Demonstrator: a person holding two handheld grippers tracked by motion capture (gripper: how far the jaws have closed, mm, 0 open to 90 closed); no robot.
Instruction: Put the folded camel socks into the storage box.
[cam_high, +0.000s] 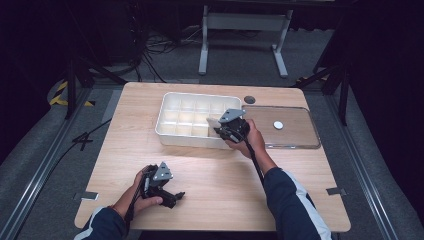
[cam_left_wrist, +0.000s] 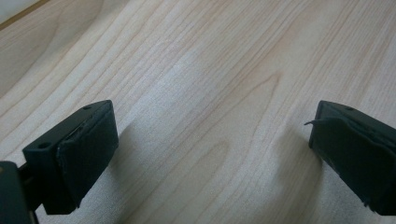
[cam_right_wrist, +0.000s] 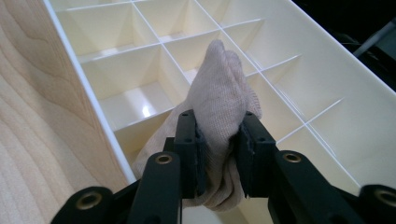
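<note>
A white divided box (cam_high: 167, 114) with several compartments stands at the middle back of the table. My right gripper (cam_high: 222, 126) hangs over its near right corner, shut on a folded beige sock (cam_right_wrist: 219, 98). The sock's free end points into the compartments (cam_right_wrist: 140, 100) near the box's front wall. In the high view the sock (cam_high: 214, 123) shows as a pale patch at the gripper's tip. My left gripper (cam_high: 176, 196) rests low over the bare wood at the table's front left. Its jaws stand wide apart, and nothing lies between its pads (cam_left_wrist: 88, 149).
A clear lid (cam_high: 295, 135) with a white round knob (cam_high: 278, 125) lies flat to the right of the box. A dark round plug (cam_high: 249, 99) is set into the table behind it. Bare wood (cam_left_wrist: 210, 93) runs across the table's front half.
</note>
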